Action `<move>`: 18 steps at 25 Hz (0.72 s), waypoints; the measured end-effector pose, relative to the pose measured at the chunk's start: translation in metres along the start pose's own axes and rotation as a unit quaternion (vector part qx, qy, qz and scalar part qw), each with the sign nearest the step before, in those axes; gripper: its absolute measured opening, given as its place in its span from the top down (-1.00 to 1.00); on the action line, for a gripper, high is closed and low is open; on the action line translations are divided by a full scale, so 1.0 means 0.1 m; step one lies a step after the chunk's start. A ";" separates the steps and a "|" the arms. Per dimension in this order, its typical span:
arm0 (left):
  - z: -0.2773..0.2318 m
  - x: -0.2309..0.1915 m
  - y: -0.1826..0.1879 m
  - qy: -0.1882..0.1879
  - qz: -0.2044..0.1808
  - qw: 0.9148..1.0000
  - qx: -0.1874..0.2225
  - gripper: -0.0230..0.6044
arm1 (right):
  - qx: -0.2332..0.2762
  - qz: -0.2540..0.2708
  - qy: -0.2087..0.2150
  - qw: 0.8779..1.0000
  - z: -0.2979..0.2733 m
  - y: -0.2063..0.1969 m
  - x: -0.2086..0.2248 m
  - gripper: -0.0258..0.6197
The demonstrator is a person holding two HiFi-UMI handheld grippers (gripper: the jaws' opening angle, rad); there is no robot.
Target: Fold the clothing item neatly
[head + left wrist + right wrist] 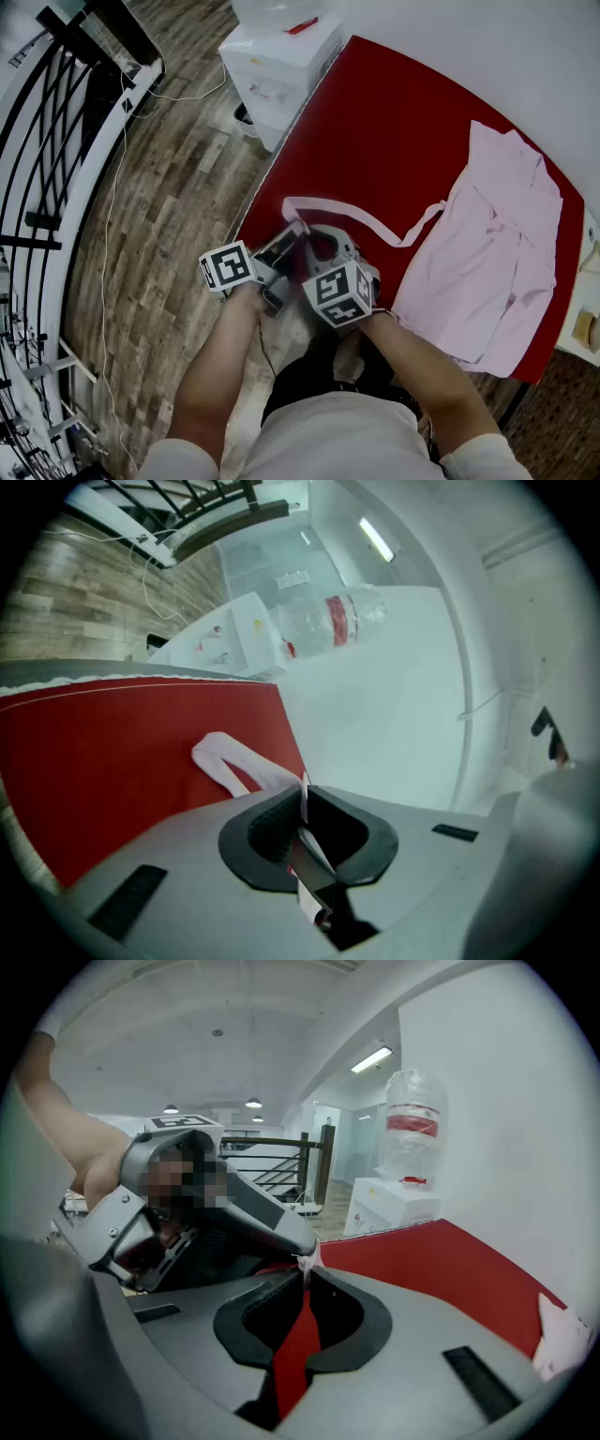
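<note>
Pinching pink belt (247, 757); bottle (410, 1115) atop dispenser (396, 1200)

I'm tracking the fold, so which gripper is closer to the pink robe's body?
The right gripper: it sits on the robe's side, while the left gripper is toward the wooden floor.

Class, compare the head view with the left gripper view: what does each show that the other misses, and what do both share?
Head view only: the pink robe spread on the red table, and the person's arms. Left gripper view only: the left gripper with its jaws shut on the belt, and a ceiling light. Both: table, belt, white dispenser, railing.
</note>
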State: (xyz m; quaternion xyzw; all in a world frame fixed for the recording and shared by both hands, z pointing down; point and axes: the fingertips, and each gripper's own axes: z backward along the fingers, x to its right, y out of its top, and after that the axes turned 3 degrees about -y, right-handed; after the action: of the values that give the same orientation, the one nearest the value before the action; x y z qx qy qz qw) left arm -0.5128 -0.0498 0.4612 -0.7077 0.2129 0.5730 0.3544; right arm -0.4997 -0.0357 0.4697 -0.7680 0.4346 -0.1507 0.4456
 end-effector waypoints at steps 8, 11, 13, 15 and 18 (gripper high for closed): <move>-0.18 0.46 -0.28 -0.064 -0.139 0.987 -0.047 0.90 | 0.029 -0.073 -0.027 0.997 0.61 0.03 0.67 0.83; -0.36 0.49 -0.58 -0.058 -0.219 0.970 -0.091 0.90 | 0.042 -0.102 -0.039 0.993 0.84 0.05 0.90 0.83; -0.56 0.46 -0.87 -0.044 -0.266 0.953 -0.138 0.90 | 0.050 -0.117 -0.046 0.991 0.96 0.05 1.02 0.83; -0.78 0.41 -1.12 -0.030 -0.294 0.939 -0.175 0.90 | 0.056 -0.126 -0.053 0.989 1.07 0.04 1.12 0.83; -1.07 0.31 -1.35 -0.012 -0.305 0.930 -0.203 0.90 | 0.055 -0.131 -0.064 0.988 1.22 -0.04 1.23 0.83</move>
State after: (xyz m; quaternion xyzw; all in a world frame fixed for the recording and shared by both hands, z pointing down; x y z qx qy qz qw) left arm -0.3384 -0.0372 0.4759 -0.7881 -0.1386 0.4768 0.3637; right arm -0.3509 -0.0658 0.3853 -0.8004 0.2919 -0.1826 0.4906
